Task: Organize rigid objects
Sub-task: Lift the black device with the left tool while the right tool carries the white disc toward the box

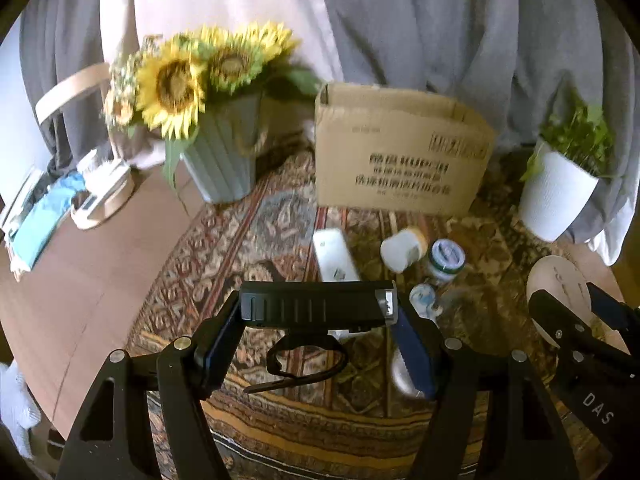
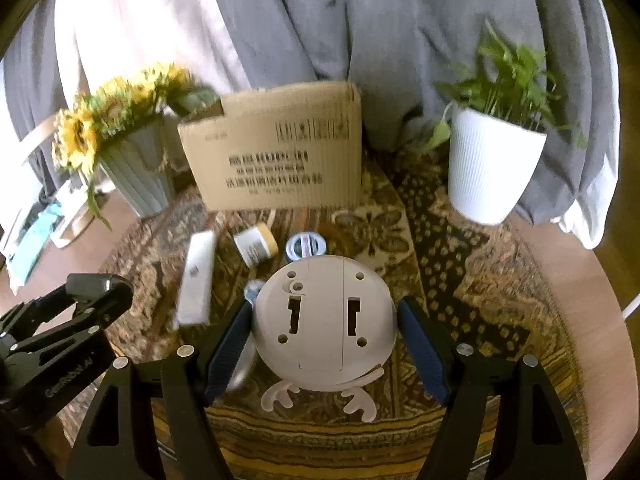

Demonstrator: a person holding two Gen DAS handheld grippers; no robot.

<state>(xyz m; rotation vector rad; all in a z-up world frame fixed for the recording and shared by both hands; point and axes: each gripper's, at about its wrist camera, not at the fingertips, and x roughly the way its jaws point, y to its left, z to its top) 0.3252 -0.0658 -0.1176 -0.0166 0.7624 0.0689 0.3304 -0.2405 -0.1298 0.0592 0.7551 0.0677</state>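
My left gripper [image 1: 318, 314] is shut on a black ribbed bar-shaped device [image 1: 316, 304] with a wrist strap hanging below it, held crosswise above the patterned rug [image 1: 240, 240]. My right gripper [image 2: 326, 320] is shut on a round off-white gadget with antlers [image 2: 324, 320], its slotted back facing the camera. On the rug beyond lie a white flat box [image 2: 196, 280], a white jar with a yellow lid [image 2: 256, 246], a green-lidded jar [image 1: 446, 258] and a small blue-capped bottle [image 1: 424, 298]. An open cardboard box [image 1: 400, 152] stands behind them.
A ribbed vase of sunflowers [image 1: 224, 160] stands left of the cardboard box and a white potted plant [image 2: 492, 168] right of it. Grey and pale curtains hang behind. Bare wooden floor [image 1: 100, 280] lies left of the rug, with clutter at the far left.
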